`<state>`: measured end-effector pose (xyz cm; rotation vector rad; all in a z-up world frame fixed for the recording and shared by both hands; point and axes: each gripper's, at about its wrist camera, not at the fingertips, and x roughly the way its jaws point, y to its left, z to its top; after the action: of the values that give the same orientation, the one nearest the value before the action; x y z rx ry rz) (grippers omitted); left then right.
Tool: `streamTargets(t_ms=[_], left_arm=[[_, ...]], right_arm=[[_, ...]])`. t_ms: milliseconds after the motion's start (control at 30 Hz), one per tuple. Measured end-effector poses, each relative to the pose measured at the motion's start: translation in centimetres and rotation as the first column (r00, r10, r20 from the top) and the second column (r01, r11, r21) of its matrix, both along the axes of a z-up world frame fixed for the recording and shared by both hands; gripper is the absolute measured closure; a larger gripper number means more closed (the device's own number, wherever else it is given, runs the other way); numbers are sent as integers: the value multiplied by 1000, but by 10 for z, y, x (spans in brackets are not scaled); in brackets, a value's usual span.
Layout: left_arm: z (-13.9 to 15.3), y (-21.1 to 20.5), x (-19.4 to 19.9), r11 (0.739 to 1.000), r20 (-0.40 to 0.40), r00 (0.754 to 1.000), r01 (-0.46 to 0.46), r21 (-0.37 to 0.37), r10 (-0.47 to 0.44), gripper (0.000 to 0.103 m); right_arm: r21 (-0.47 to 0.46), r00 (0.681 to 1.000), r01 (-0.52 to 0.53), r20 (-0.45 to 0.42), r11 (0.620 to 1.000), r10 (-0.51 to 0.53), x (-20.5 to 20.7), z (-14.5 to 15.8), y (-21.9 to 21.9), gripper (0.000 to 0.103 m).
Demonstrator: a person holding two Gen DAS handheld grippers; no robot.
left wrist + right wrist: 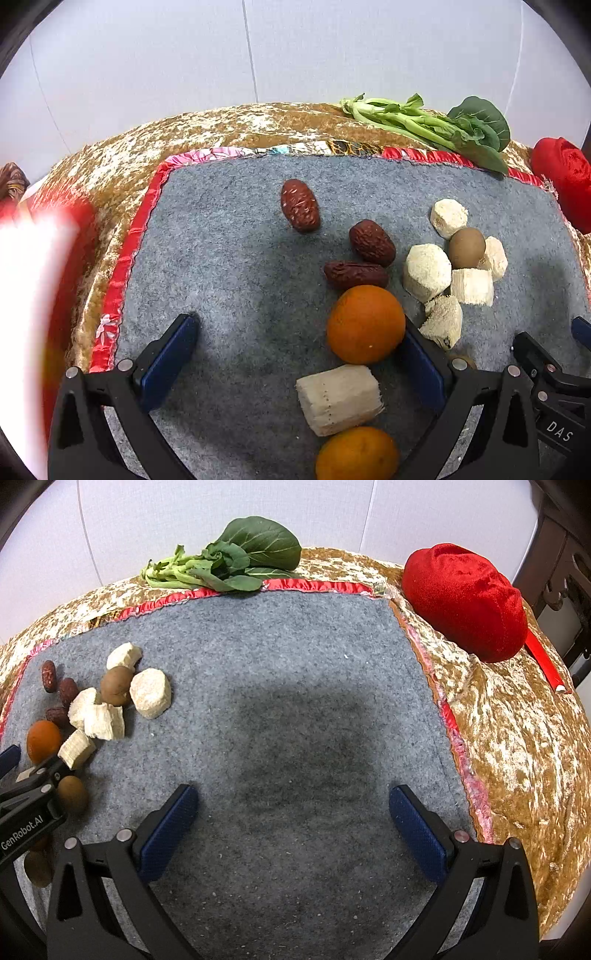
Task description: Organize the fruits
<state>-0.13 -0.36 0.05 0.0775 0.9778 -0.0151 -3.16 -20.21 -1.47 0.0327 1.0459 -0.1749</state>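
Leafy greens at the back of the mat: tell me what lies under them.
The leafy greens lie across the gold cloth and the grey mat's red trim. The leaves cover that stretch of trim, so anything directly beneath them cannot be seen.

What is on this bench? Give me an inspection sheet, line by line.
Surface: grey felt mat with red trim, over gold cloth.
Job's things: two oranges, three red dates, brown round fruits, pale cut chunks, clustered on the mat.
Clutter: leafy greens at the mat's far edge; red velvet bundle; red stick.
Grippers: left gripper open, around the near orange and a chunk; right gripper open, over bare mat.
Cables: nothing seen.
Surroundings: white wall panels.
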Motion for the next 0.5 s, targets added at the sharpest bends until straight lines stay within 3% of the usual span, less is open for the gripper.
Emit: streamTargets(t_ms=[500], left_arm=[[-2, -4, 2, 999, 8, 1000, -1, -44, 2, 0]], right_arm=[[-1, 1000, 0, 1, 1000, 0, 1, 0, -1, 0]])
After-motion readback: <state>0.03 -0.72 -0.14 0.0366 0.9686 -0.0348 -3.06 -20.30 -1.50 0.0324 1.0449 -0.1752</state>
